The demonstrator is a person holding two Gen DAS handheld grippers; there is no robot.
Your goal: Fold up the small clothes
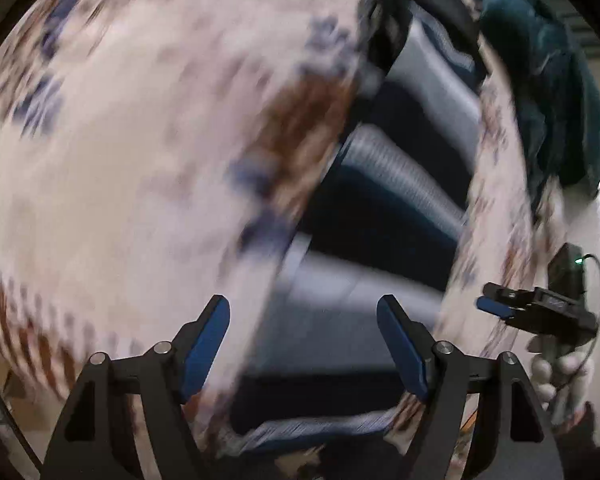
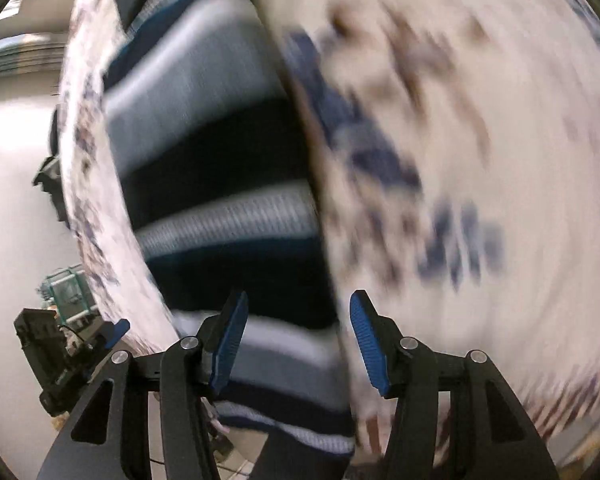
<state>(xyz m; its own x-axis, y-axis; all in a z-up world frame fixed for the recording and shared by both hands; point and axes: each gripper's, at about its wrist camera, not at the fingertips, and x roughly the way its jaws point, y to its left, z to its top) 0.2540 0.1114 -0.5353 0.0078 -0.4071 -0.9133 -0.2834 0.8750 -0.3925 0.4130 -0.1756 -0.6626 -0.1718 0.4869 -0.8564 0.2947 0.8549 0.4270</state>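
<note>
Blurrily, a navy-and-grey striped garment (image 1: 396, 184) lies on floral cloth (image 1: 140, 140).

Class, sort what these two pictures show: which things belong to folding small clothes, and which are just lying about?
Belongs to the job:
striped garment
left gripper, open
right gripper, open

Just lying about:
patterned cloth underneath
teal fabric at the far edge

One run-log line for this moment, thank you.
left gripper: open, empty | right gripper: open, empty | striped garment: flat on patterned cloth | view: blurred
</note>
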